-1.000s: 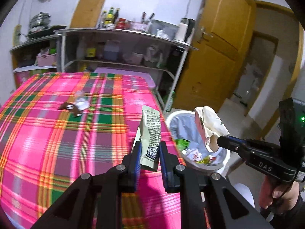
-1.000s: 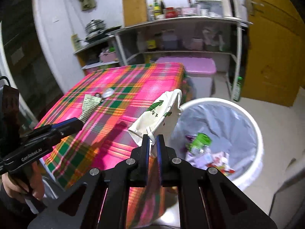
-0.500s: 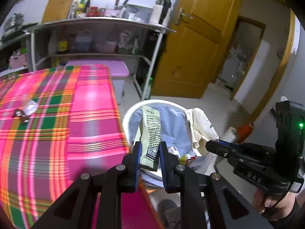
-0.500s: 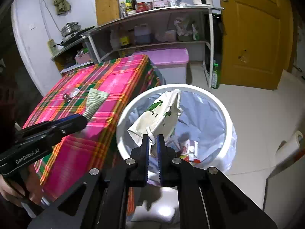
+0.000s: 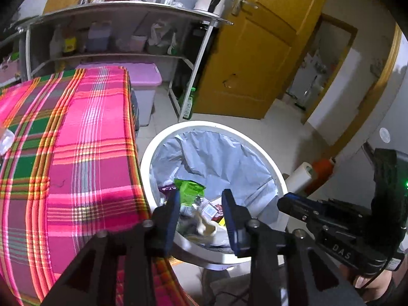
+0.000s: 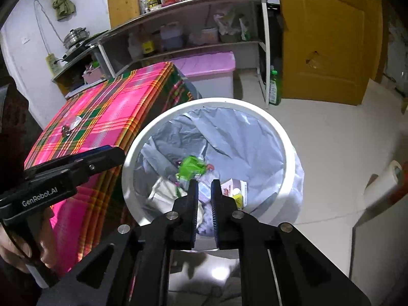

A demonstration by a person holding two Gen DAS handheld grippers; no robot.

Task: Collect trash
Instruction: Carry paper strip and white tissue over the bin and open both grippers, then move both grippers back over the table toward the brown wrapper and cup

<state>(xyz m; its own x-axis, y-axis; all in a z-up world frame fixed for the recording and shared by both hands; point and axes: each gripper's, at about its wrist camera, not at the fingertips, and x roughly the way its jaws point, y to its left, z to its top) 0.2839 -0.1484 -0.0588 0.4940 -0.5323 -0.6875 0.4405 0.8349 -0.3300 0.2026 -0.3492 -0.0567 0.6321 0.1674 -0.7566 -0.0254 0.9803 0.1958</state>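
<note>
Both grippers hang over the white trash bin (image 5: 255, 142) (image 6: 255, 109) with its grey liner. My left gripper (image 5: 201, 199) has its jaws opening, and only the bin's contents show between them. The jaws of my right gripper (image 6: 204, 186) are opening too, a narrow gap with nothing in it. Inside the bin lie a green wrapper (image 5: 191, 187) (image 6: 191, 164), a cream-white bag (image 5: 204, 225) (image 6: 163, 192) and other scraps. A clear plastic piece (image 6: 75, 122) and a dark wrapper (image 6: 65, 130) rest on the table. Each gripper shows in the other's view: the left gripper (image 6: 112, 155), the right gripper (image 5: 283, 201).
The table with the pink plaid cloth (image 5: 89, 153) (image 6: 109, 102) stands just left of the bin. Behind are a metal shelf rack (image 5: 127, 7), a pink-lidded box (image 5: 142, 76), a green bottle (image 6: 274, 89) and a yellow door (image 5: 255, 51). A paper roll (image 6: 382, 181) lies on the floor at right.
Both grippers swung from above the table to above the bin. The left let go of the snack packet and the right let go of the white bag; both sets of jaws have parted.
</note>
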